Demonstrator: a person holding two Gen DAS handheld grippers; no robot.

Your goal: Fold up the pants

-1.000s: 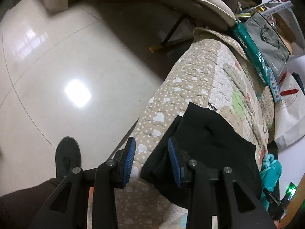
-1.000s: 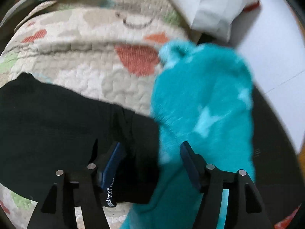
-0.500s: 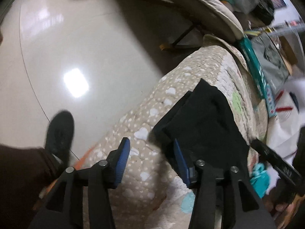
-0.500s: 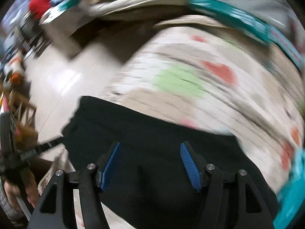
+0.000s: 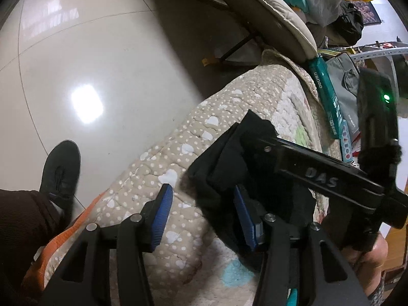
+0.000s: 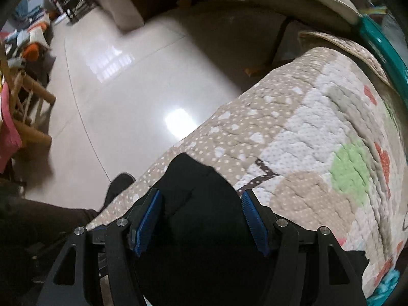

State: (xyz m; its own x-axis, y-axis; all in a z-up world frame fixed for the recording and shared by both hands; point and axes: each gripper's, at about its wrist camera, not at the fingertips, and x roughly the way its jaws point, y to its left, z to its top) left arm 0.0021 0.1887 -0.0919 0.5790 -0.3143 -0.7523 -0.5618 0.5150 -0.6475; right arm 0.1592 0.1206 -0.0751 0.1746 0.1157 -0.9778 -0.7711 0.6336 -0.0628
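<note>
Below, black pants point(image 6: 199, 199) on patchwork quilt point(image 6: 318, 132), glossy floor tiles point(image 5: 102, 58) beyond; both tongs point(image 5: 201, 216) point(image 6: 201, 219) seemingly agape, empty.

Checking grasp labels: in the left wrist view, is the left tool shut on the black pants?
No. The left tool is open: its left pad sits over bare quilt, and only its right pad reaches the black pants.

Spread right tongs point(image 6: 201, 219) over black pants point(image 6: 196, 191) on quilted cover point(image 6: 318, 153).
</note>
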